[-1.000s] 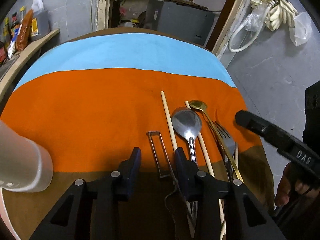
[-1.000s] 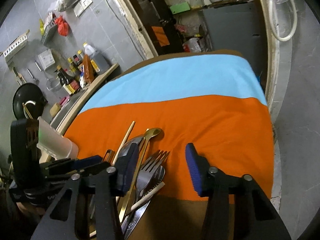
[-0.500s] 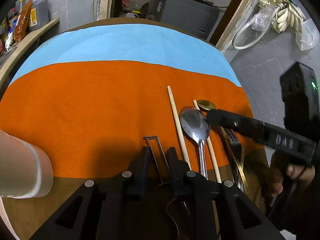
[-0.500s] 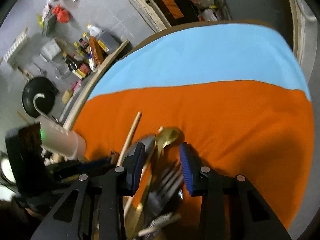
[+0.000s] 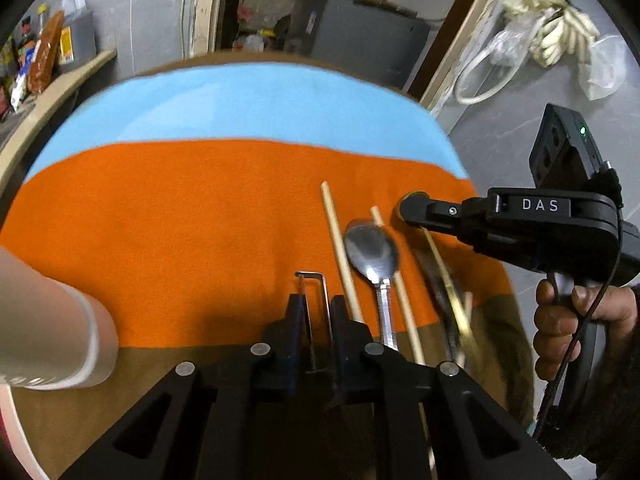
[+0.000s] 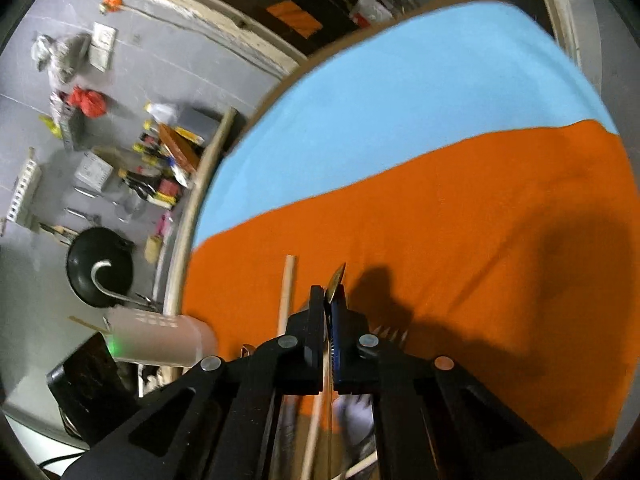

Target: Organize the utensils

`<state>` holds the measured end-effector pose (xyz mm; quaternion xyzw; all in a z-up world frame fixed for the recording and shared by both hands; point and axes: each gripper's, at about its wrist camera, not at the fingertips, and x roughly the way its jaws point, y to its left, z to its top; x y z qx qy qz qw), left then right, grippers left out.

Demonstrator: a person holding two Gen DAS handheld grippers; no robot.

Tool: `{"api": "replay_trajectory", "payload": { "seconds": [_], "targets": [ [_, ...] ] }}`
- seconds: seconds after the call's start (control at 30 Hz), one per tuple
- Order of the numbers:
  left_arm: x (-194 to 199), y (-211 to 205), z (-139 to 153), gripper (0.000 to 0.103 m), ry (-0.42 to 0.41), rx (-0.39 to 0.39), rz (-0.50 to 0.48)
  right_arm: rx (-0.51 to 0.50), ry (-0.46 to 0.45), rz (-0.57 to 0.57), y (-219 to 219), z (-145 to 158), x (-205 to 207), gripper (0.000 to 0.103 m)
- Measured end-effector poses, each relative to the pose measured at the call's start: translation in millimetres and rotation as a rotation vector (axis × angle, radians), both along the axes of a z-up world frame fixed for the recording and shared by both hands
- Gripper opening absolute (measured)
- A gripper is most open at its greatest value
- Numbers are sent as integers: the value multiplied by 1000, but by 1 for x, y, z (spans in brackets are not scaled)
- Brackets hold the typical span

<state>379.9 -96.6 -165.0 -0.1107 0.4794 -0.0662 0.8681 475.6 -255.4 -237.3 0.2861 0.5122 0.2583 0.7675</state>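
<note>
My left gripper (image 5: 316, 308) is shut on a thin metal wire-frame utensil (image 5: 316, 280) at the near edge of the orange cloth (image 5: 180, 220). Just right of it lie two wooden chopsticks (image 5: 340, 240), a silver spoon (image 5: 372, 248) and a fork (image 5: 436, 280). My right gripper (image 6: 330, 300) is shut on the gold spoon (image 6: 335, 278), its bowl edge-on above the fingertips and its handle (image 5: 444, 276) raised off the cloth. The right gripper also shows in the left wrist view (image 5: 416, 210) over the spoon bowl.
A white perforated holder cup (image 5: 52, 328) stands at the left near edge, also in the right wrist view (image 6: 160, 332). The round table has a blue cloth band (image 5: 240, 108) at the back. A shelf with bottles (image 5: 44, 52) is far left.
Both grippers closed from open: the left on the wire utensil, the right on the gold spoon. The right gripper tilted and lifted the spoon; the fork and handle area is blurred by motion.
</note>
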Motion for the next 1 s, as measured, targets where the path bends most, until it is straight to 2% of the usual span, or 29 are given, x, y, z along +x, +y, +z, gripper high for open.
{"api": "replay_trajectory", "payload": {
  "seconds": [0.27,0.4,0.57,0.83,1.0],
  "targets": [
    [-47,11,44,12,-186,-39,-9,-1,-317,-65,-1,74,-80,3],
    [-69,22,70,12,-284,-65,1,-8,-447,-88,9,111,-101,3],
    [-86,56,110,12,-402,-103,38,-8,-587,-118,21,160,-114,3],
    [-106,124,173,12,-550,-99,43,18,-781,-162,86,234,-131,3],
    [-120,176,201,12,-615,-72,80,53,-883,-179,137,258,-134,3]
  ]
}}
